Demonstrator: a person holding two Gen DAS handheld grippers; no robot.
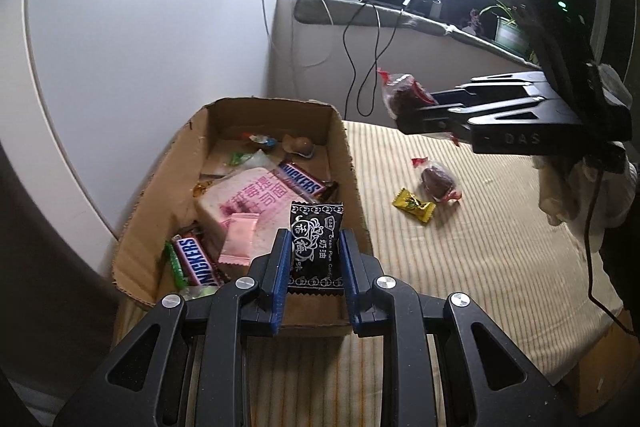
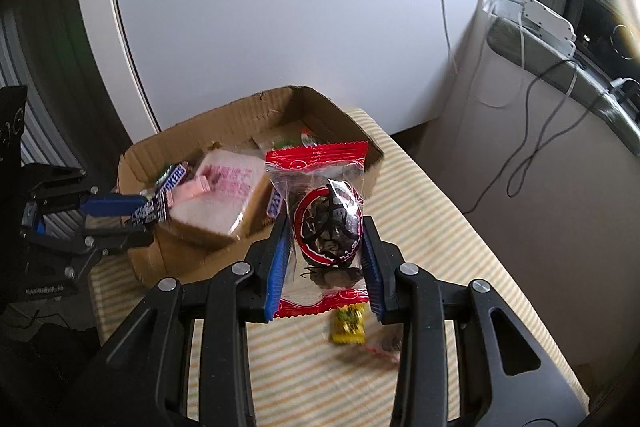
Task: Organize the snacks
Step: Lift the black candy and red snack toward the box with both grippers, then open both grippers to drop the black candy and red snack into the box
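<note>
While both grippers are clear of the table, each is clamped on a snack: the left gripper (image 1: 314,259) pinches a black plum-candy packet (image 1: 316,247) upright between its blue pads, and the right gripper (image 2: 326,247) pinches a clear red-edged packet (image 2: 322,223) with a dark fruit inside, also upright. Directly ahead of and below the left gripper sits the open cardboard box (image 1: 344,163), with the black packet over its near right corner. Inside the box: two Snickers bars (image 1: 196,261), one near-left of the gripper tips and one further ahead, a large pink-printed pack (image 1: 244,203), a small pink sachet (image 1: 240,239) on top of it, and a few small wrapped candies at the far end. From the right wrist view the box lies ahead and to the left of the right gripper, and the red-edged packet hangs over the striped tablecloth (image 2: 440,227) just right of the box wall. Left on the cloth: a yellow candy (image 1: 413,205) and a second clear packet of dark fruit (image 1: 437,181), both to the right of the left gripper and just below the right gripper's tips. Box wall and yellow candy are well apart.
</note>
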